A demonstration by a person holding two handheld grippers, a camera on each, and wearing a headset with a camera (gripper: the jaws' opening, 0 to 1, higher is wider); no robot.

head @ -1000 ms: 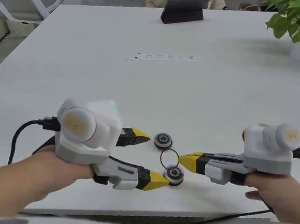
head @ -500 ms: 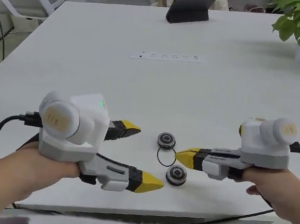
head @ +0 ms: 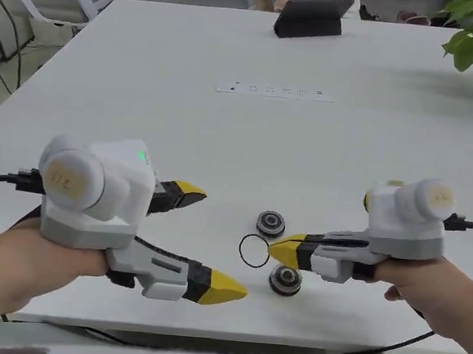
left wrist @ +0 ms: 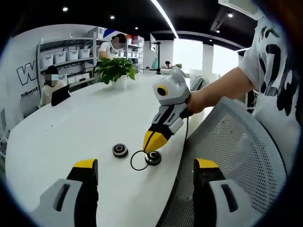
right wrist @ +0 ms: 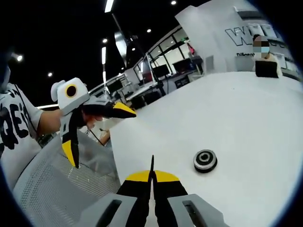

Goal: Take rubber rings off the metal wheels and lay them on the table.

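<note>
1. White office table (head: pixel 224 127) runs broad and bare under both tools, with a dark tablet stand and a green potted plant at its far side. The step in hand looks to be laying down a freed ring. It is best lowered flat onto a bare patch apart from both wheels. The jaws should then part gently, so the rubber neither clings to a tip nor rolls off.
2. The white-bodied, yellow-tipped left gripper (head: pixel 209 240) hovers near the table's front edge, to the left of the wheels. Its jaws are spread wide, and they hold and touch nothing. It would do well to stay out of the ring's path.
3. The matching right gripper (head: pixel 284 250) has its jaws pressed together, pinching the ring by its rim. In the right gripper view the rubber shows as a thin dark line rising between the tips.
4. Two small round metal wheels with dark hubs lie apart on the table: the far wheel (head: pixel 271 222) beyond the right gripper's tip and the near wheel (head: pixel 285 280) just below it. Whether either wears rubber is too small to tell.
5. The thin black rubber ring (head: pixel 241 249) sits at the tip, between the two wheels and off both. I cannot tell whether it touches the table.
</note>
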